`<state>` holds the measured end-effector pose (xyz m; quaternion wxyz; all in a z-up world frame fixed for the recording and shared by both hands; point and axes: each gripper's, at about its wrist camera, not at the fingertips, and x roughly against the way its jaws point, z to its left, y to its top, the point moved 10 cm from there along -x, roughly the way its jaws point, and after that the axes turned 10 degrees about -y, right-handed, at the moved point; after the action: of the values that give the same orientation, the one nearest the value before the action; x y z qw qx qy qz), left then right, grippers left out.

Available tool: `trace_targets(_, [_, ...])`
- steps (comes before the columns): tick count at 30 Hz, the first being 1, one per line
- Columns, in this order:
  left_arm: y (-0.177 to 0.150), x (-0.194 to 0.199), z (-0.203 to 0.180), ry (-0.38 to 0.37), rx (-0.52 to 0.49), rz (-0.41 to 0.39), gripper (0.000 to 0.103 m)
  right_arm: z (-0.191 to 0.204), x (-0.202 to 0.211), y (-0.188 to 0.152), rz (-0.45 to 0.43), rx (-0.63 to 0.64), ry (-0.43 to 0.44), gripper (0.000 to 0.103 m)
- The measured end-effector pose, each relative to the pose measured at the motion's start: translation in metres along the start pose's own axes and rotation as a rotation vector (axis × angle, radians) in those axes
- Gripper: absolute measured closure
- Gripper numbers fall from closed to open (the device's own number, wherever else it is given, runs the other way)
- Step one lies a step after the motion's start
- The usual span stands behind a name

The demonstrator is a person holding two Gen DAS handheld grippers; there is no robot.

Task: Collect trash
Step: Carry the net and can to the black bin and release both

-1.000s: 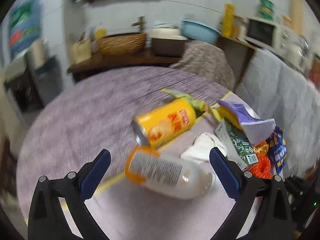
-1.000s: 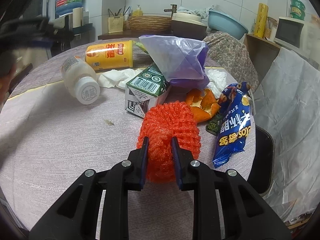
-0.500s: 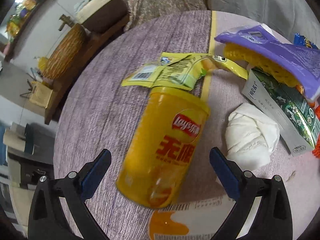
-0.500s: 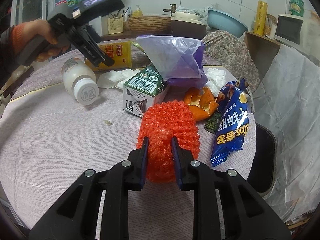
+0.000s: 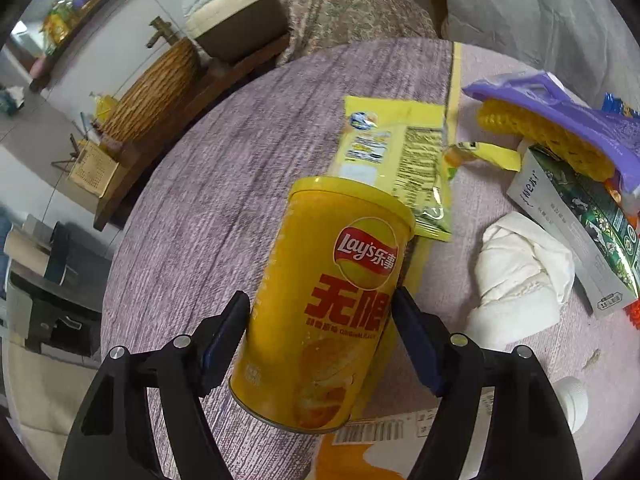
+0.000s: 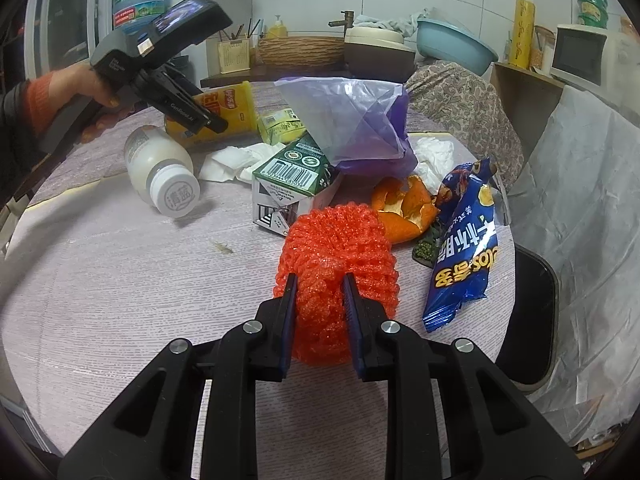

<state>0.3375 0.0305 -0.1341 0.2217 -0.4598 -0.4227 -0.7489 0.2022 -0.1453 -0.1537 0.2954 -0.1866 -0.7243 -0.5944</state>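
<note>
My left gripper is shut on a yellow Lay's chip can that lies on its side on the round table; the can also shows in the right wrist view, with the left gripper on it. My right gripper is shut on a red foam fruit net that rests on the table. A white plastic bottle lies on its side near the can.
On the purple tablecloth lie a green milk carton, a purple plastic bag, orange peel, a blue snack bag, white tissue, a yellow wrapper and a yellow foam net. A dark chair stands at the right.
My left gripper swung over the bottle to the chip can and closed its jaws onto the can's sides. My right gripper stays shut on the red net without moving.
</note>
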Motion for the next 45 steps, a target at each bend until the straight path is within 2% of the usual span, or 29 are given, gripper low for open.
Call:
trace_targets(4, [-0.004,0.022,0.018,-0.008,0.104,-0.097,0.031,-0.003,0.006,0.002,-0.019,-0.025,0.034,0.080])
trace_targets(9, [-0.008,0.062,0.038,0.027,0.188,-0.233,0.031,-0.005,0.021,0.010,-0.055,-0.058,0.118,0.080])
trace_targets(14, [-0.010,0.108,0.035,-0.014,0.269,-0.379,0.031,-0.002,0.036,0.017,-0.079,-0.088,0.187,0.080])
trace_targets(17, [-0.009,0.132,0.012,-0.048,0.267,-0.462,0.031,-0.001,0.050,0.022,-0.112,-0.111,0.226,0.080])
trace_targets(22, [0.005,0.164,-0.049,-0.214,0.246,-0.578,0.031,-0.013,0.077,0.033,-0.183,-0.160,0.258,0.080])
trace_targets(24, [0.014,0.174,-0.073,-0.259,0.228,-0.616,0.031,-0.025,0.091,0.039,-0.226,-0.188,0.257,0.080])
trace_targets(27, [0.033,0.183,-0.113,-0.339,0.181,-0.648,0.031,-0.054,0.110,0.048,-0.293,-0.244,0.223,0.080])
trace_targets(30, [0.054,0.181,-0.151,-0.405,0.148,-0.657,0.031,-0.100,0.115,0.049,-0.322,-0.321,0.127,0.080])
trace_targets(34, [0.082,0.170,-0.204,-0.484,0.117,-0.644,0.031,-0.171,0.088,0.030,-0.244,-0.446,-0.014,0.080])
trace_targets(38, [0.110,0.149,-0.262,-0.550,0.066,-0.598,0.031,-0.230,0.017,-0.010,-0.073,-0.561,-0.087,0.080])
trace_targets(42, [0.131,0.122,-0.315,-0.594,0.037,-0.532,0.031,-0.257,-0.063,-0.057,0.111,-0.647,-0.075,0.080])
trace_targets(45, [0.147,0.095,-0.346,-0.605,0.035,-0.474,0.031,-0.267,-0.111,-0.090,0.203,-0.674,-0.090,0.080])
